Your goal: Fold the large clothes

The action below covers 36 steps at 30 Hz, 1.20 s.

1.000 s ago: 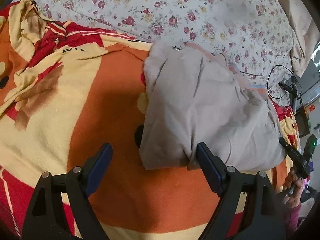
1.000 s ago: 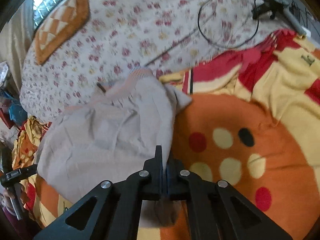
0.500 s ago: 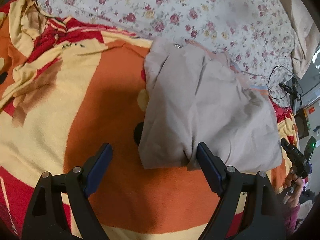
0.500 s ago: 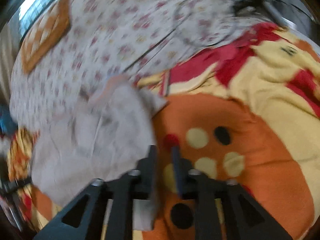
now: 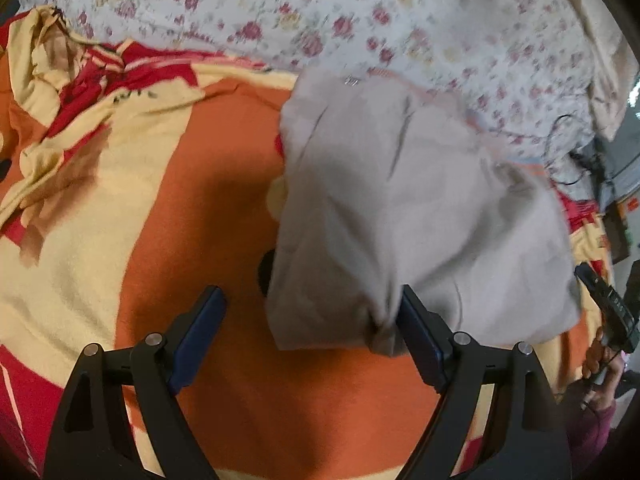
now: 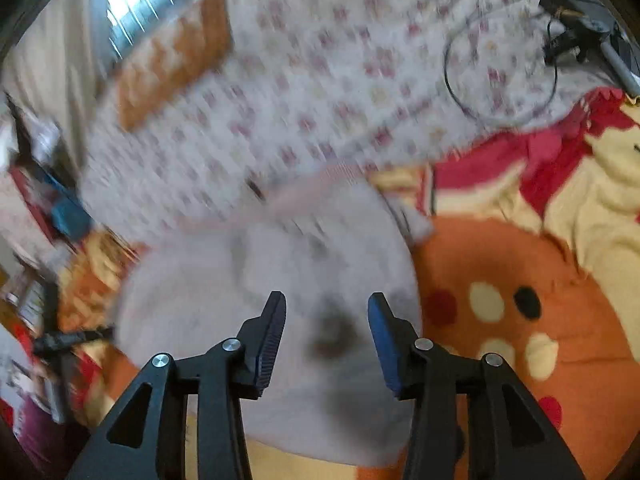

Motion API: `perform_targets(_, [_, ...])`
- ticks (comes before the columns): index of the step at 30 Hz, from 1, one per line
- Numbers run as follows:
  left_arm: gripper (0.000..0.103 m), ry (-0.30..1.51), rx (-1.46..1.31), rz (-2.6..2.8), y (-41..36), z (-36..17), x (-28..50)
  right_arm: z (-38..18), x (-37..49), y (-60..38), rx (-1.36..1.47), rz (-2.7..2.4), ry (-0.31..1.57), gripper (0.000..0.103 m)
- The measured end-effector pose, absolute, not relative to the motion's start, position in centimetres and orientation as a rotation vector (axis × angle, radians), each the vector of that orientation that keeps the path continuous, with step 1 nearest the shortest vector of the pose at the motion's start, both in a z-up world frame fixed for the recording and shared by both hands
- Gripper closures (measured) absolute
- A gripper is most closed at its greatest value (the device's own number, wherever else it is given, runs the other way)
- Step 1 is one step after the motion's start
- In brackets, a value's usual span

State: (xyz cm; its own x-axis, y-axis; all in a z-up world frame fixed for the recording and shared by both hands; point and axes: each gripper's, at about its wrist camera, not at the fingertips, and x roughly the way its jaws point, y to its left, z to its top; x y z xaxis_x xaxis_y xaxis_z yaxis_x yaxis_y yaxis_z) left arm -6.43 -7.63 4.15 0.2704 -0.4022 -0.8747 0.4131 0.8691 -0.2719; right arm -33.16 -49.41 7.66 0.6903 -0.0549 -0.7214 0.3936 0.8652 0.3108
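Writing: dark letters on the blanket (image 5: 132, 168), too blurred to read.
Garment (image 5: 404, 208): soft grey-beige cloth, folded, mid-bed on the fleecy orange blanket.
My left gripper (image 5: 310, 334): fingers wide apart, gripping nothing.
My right gripper (image 6: 326, 334): fingers just opened, above the garment.

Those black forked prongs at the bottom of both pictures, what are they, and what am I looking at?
They are hand-held grippers, one per hand, each with a camera looking along its jaws. No robot is involved. The left gripper stands wide open, one pad against the near edge of a folded grey garment. The right gripper hangs over the same garment; its jaws have just been opening and grip nothing. The garment lies on an orange, yellow and red blanket, with a flowered bedsheet beyond.
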Motion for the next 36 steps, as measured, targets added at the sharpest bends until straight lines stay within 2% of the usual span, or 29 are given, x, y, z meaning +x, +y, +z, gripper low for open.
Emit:
perform_targets(2, [0.017,1.161,0.032,-0.539,-7.9,4.2,-6.5,5.5,-32.4,-50.1,0.469,-0.335,0.895,0.059])
perform_targets(4, [0.017,1.16,0.031,-0.538,-7.9,4.6,-6.6,4.6,-32.5,-50.8,0.5,-0.36,0.93,0.055])
perform_targets(11, [0.017,1.044,0.013,-0.501,-6.6,7.3,-7.0,7.3,-34.0,-51.0,0.455,-0.402,0.793,0.052])
perform_targets(21, [0.017,1.043,0.057,-0.476,-6.7,7.2,-6.9,10.1,-33.7,-48.5,0.379,-0.277,0.648,0.045])
perform_targets(24, [0.017,1.028,0.052,-0.46,-7.0,7.3,-7.0,8.7,-32.0,-47.1,0.305,-0.259,0.739,0.035])
perform_targets(26, [0.017,1.01,0.059,-0.442,-7.2,7.4,-7.0,6.5,-30.4,-46.2,0.261,-0.259,0.884,0.035])
perform_targets(28, [0.017,0.994,0.07,-0.425,-7.4,7.5,-7.0,6.0,-29.9,-45.1,0.182,-0.283,0.917,0.035])
perform_targets(31, [0.017,0.978,0.069,-0.419,-7.6,7.7,-7.0,7.6,-30.0,-43.5,0.117,-0.273,0.855,0.035])
perform_targets(36, [0.017,0.962,0.062,-0.399,-8.0,7.9,-6.5,10.7,-28.8,-42.2,0.196,-0.187,0.745,0.035])
